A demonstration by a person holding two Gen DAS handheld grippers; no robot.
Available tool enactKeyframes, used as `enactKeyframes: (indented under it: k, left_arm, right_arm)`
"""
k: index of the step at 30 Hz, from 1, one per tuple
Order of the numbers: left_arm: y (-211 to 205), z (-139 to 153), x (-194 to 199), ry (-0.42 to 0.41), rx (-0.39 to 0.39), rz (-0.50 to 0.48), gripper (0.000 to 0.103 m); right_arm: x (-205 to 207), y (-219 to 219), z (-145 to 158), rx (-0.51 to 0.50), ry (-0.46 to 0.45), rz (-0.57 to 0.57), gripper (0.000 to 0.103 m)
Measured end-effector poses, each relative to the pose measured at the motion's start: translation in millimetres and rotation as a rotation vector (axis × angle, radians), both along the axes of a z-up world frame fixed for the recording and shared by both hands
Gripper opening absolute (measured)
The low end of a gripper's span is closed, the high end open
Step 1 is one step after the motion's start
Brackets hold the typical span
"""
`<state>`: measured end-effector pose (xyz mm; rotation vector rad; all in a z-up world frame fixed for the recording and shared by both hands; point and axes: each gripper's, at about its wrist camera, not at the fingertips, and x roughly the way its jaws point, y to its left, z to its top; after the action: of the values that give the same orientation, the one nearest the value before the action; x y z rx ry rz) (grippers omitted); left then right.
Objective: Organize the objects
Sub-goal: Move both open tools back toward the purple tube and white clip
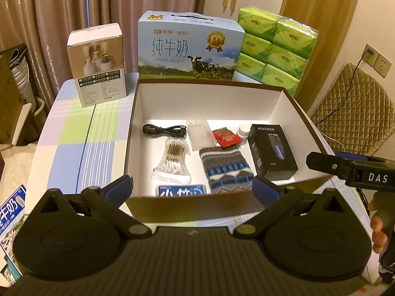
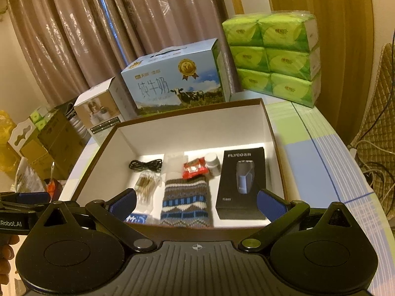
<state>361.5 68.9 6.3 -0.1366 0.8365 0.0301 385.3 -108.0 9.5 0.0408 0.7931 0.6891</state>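
Evidently near done: cable, swabs, pouch [image 1: 226, 170], shaver pkg [image 1: 271, 149] etc. lie in box [image 1: 197, 207], frame center. Left gripper [image 1: 192, 187] & right gripper [image 2: 196, 203] both wide, empty. Next: probably withdraw or check for strays.

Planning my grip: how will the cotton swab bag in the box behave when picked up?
The swab bag is thin clear plastic, so probably light, floppy and a bit slippery. It will likely sag around the pinch, and the loose swabs inside may shift. It lies flat on the box floor, so getting fingers under it may be awkward.
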Motion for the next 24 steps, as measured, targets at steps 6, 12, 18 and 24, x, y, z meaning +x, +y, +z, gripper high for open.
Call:
enactKeyframes:
  k: [6,12,18,24]
  left_arm:
    - [-2.3,-0.1,-19.0,0.005,0.004,0.004,0.102]
    - [-1.0,-7.0,-37.6,0.029,-0.005,0.03,0.102]
    - [-1.2,-24.1,-57.4,0.081,-0.02,0.05,0.102]
    - [-2.6,-47.0,-73.4,0.142,-0.02,0.076,0.102]
  right_arm:
    - [-19.0,-12.6,-2.8,0.001,0.008,0.004,0.101]
    - [-32.1,-19.3,-7.1,-0.006,0.025,0.006,0.101]
    - [-46.4,-21.0,-17.0,-0.028,0.045,0.024,0.101]
    - [-57.3,-19.8,-34.3,-0.063,0.079,0.041,0.101]
